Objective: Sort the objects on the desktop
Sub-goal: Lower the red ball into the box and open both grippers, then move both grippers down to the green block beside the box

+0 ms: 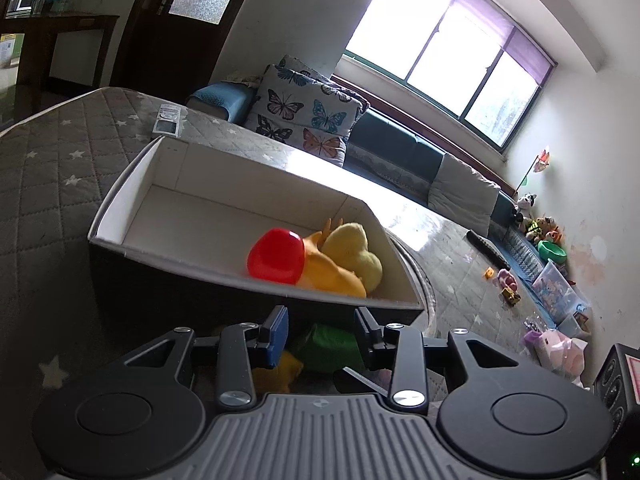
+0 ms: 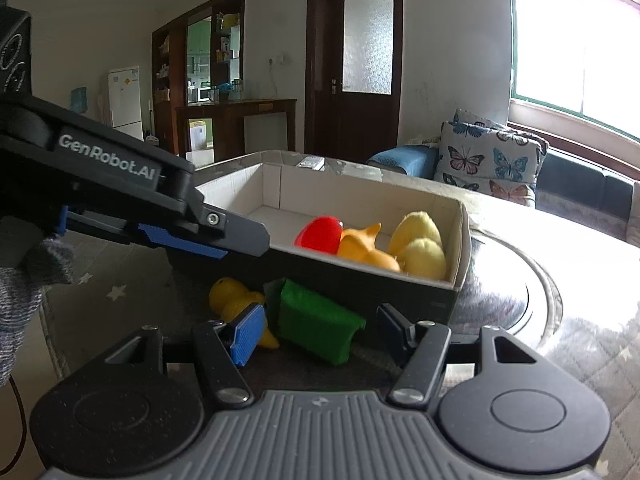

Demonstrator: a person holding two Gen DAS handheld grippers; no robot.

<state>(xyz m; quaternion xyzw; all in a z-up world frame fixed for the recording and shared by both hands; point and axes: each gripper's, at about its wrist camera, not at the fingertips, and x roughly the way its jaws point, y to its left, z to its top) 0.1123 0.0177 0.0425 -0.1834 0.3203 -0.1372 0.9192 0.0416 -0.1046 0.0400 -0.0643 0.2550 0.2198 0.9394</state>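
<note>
The green block [image 2: 316, 326] lies on the counter [image 2: 560, 280], right in front of the right tongs [image 2: 320, 330], between their spread fingers. Its long side slants down to the right. The left tongs [image 1: 320, 330] are spread too, holding nothing. One yellow toy [image 2: 232, 300] lies beside it. Three toys sit in the one box [image 2: 360, 280].

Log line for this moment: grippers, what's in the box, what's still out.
left gripper: open, empty | right gripper: open, empty | box: red toy, orange toy, yellow plush | outside: green block, yellow toy
</note>
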